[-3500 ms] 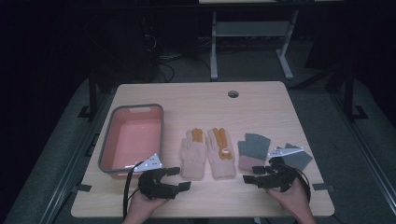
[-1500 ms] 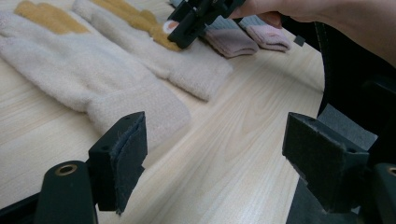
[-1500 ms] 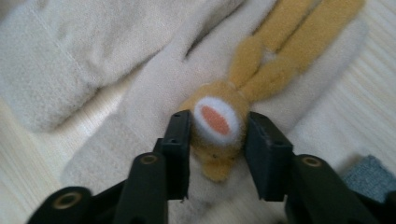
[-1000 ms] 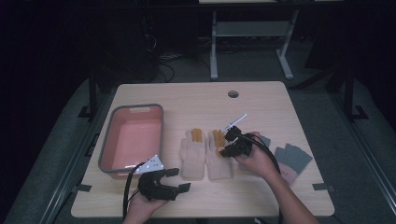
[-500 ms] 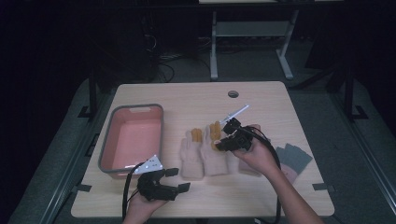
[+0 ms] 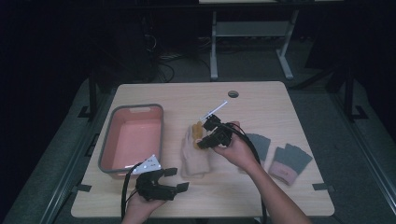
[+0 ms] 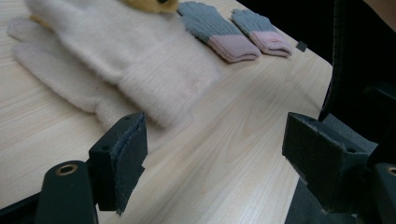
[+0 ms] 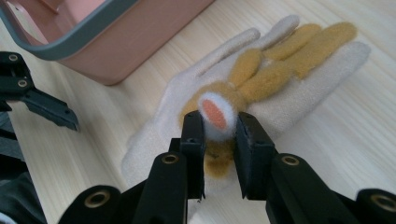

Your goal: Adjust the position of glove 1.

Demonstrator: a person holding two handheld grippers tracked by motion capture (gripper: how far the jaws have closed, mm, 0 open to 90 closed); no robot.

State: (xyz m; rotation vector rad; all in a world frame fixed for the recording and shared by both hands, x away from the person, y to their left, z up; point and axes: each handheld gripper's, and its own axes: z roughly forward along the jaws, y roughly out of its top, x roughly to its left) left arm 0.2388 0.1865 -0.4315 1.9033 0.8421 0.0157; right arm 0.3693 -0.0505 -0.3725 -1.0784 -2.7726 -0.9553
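Glove pickup under way, tray next.

High view: my right gripper (image 6: 201, 135) pinches the cream glove (image 6: 196, 156) beside the tray (image 6: 109, 140). Left gripper view: my left gripper (image 7: 210, 154) rests spread. Right gripper view: glove clamped; next, carry it over the tray.

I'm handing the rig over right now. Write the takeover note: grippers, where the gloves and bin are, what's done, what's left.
Right gripper: shut on the yellow patch of the cream glove, lifting it over the table middle.
Left gripper: open, holding nothing, resting near the front edge.
Second cream glove: flat on the table, partly under the lifted one.
Grey gloves: two, flat at the right.
Pink bin: at the left; no glove seen in it.
Done: one cream glove gripped.
Left: probably drop it in the bin, then the other three gloves.
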